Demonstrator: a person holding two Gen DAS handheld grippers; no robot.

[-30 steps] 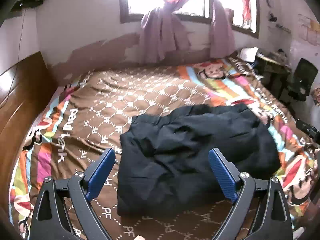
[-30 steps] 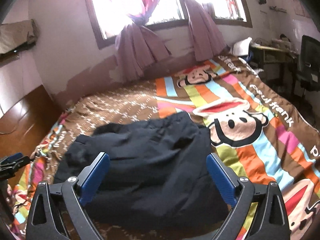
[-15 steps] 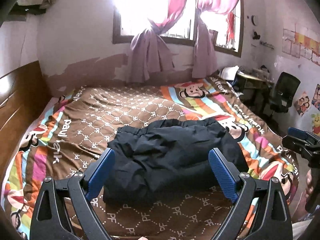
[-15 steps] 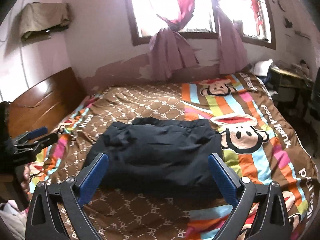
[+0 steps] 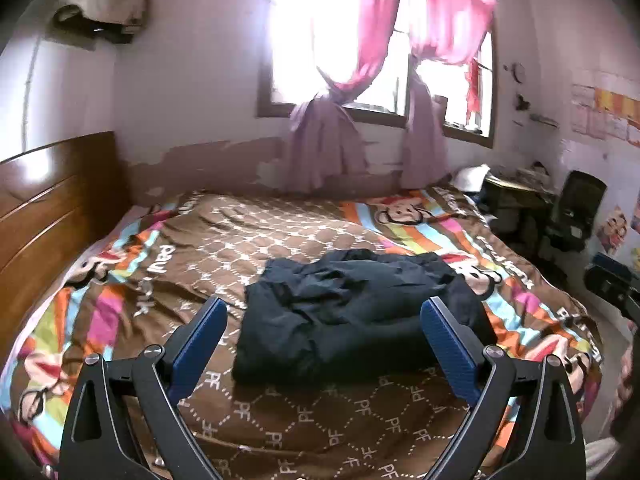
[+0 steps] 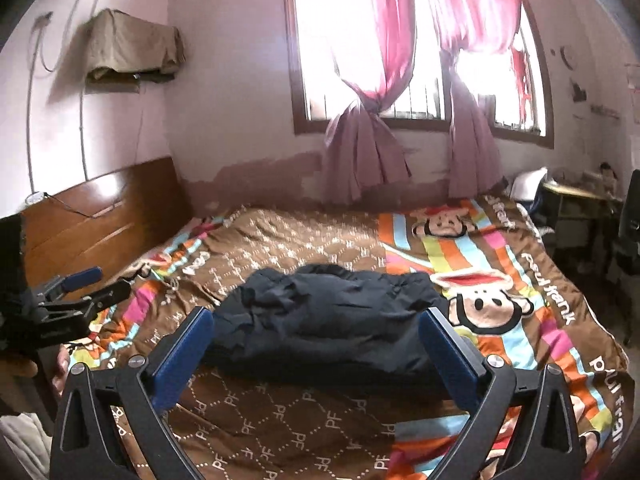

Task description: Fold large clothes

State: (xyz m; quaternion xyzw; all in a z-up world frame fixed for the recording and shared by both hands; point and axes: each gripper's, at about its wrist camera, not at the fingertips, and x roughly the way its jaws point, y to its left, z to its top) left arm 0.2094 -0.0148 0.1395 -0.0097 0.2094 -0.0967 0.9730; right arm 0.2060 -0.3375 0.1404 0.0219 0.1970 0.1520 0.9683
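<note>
Bedroom, cartoon bedspread [image 5: 280,420] on bed; dark garment [image 5: 360,312] bundled mid-bed. Left gripper [image 5: 324,344] and right gripper [image 6: 316,354] at 6 o'clock of it, both spread wide, empty, apart from cloth.

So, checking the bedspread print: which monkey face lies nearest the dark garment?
The red-hatted monkey face beside the dark garment; the other monkey face sits near the wall.

Both wrist cameras looked from the bed's [image 5: 280,420] foot edge toward the window [image 6: 360,40] at 12 o'clock. Well back, they shared the dark garment [image 5: 360,312] centrally.
</note>
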